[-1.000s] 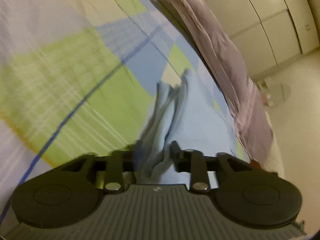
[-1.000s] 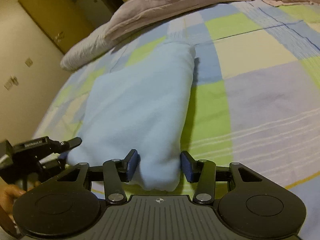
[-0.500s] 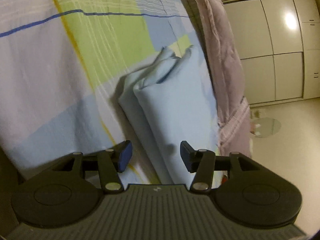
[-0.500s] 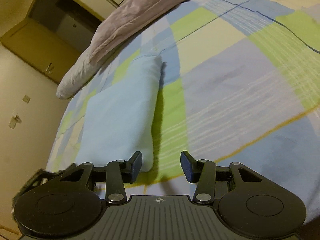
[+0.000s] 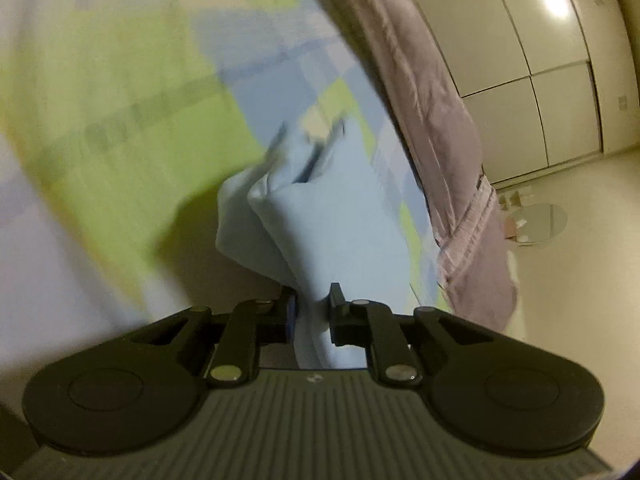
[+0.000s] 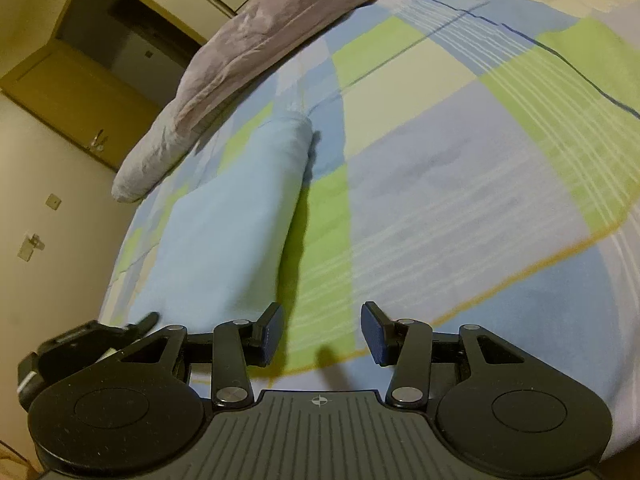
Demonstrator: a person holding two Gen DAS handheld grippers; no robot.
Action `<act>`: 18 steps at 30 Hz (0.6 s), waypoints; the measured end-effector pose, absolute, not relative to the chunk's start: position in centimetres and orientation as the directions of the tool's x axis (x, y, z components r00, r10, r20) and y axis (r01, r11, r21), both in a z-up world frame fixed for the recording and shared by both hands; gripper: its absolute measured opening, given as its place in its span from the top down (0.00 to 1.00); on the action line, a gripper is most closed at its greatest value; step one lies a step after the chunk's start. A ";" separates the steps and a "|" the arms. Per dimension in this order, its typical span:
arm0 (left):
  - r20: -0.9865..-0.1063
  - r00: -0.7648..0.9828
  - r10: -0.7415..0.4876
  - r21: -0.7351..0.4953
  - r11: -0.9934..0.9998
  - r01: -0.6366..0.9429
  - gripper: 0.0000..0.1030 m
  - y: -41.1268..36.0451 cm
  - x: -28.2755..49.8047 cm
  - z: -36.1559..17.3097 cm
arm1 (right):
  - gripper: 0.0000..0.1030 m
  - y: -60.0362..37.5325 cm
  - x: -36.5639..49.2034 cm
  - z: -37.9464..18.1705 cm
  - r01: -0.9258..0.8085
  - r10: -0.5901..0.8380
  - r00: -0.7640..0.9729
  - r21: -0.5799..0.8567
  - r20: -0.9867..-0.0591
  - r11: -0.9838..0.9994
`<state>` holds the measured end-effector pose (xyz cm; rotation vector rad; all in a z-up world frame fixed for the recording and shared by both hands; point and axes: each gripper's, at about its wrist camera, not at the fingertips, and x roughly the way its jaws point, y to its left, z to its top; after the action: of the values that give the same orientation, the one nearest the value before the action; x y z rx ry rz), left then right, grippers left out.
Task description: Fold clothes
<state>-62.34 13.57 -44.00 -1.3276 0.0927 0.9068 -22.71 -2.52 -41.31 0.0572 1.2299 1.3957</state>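
Note:
A folded light blue garment (image 5: 320, 220) lies lengthwise on the checked bedsheet (image 5: 120, 120). My left gripper (image 5: 313, 308) is at its near end with the jaws closing, and both pads pinch a fold of the blue cloth. In the right wrist view the same garment (image 6: 232, 220) stretches away as a long flat bundle. Just past its near right corner my right gripper (image 6: 322, 332) hovers open over bare sheet, with nothing between its fingers. The left gripper (image 6: 80, 336) shows at that view's lower left, at the garment's near left corner.
A mauve-grey blanket (image 5: 432, 100) is bunched along the bed's far side (image 6: 280, 28). White wardrobe doors (image 5: 520, 60) and a round object on the floor (image 5: 536, 224) lie beyond it. A wooden door (image 6: 80, 92) stands past the left bed edge.
The left gripper opened, came back to the garment's near end and closed on a fold. The right gripper let go of the garment's corner and slid right onto bare sheet.

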 end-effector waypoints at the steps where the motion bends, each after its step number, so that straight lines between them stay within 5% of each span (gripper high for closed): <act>1: -0.549 0.648 0.527 -0.770 -0.019 -0.637 0.89 14.5 -63.6 -43.5 | 0.55 -2.1 -22.6 -41.3 -0.692 0.746 -0.295 0.672 -0.597 0.264; 8: -0.577 0.653 0.490 -0.769 -0.060 -0.636 0.77 19.5 -68.6 -46.0 | 0.55 2.6 -21.2 -42.9 -0.613 0.733 -0.399 0.754 -0.552 0.234; 10: -0.534 0.671 0.515 -0.808 -0.076 -0.584 0.67 17.9 -69.0 -46.5 | 0.55 4.0 -20.3 -43.8 -0.561 0.730 -0.423 0.788 -0.536 0.254; 12: -0.507 0.668 0.545 -0.836 -0.123 -0.534 0.46 15.6 -69.2 -47.0 | 0.53 4.6 -19.3 -44.5 -0.488 0.747 -0.437 0.829 -0.502 0.272; 13: -0.497 0.660 0.563 -0.848 -0.154 -0.507 0.41 14.4 -69.3 -47.2 | 0.43 4.6 -18.9 -44.7 -0.460 0.758 -0.436 0.844 -0.484 0.274; 14: -0.490 0.656 0.575 -0.857 -0.178 -0.484 0.41 13.3 -69.2 -47.5 | 0.37 4.6 -18.7 -44.8 -0.442 0.769 -0.434 0.855 -0.469 0.272; 18: -0.513 0.645 0.567 -0.834 -0.149 -0.532 0.42 11.9 -67.0 -47.3 | 0.36 5.2 -18.7 -44.7 -0.426 0.784 -0.430 0.866 -0.448 0.262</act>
<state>-67.01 11.85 -47.34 -1.4306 -0.0316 0.9564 -18.67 5.21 -44.74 0.3552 1.4580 1.4172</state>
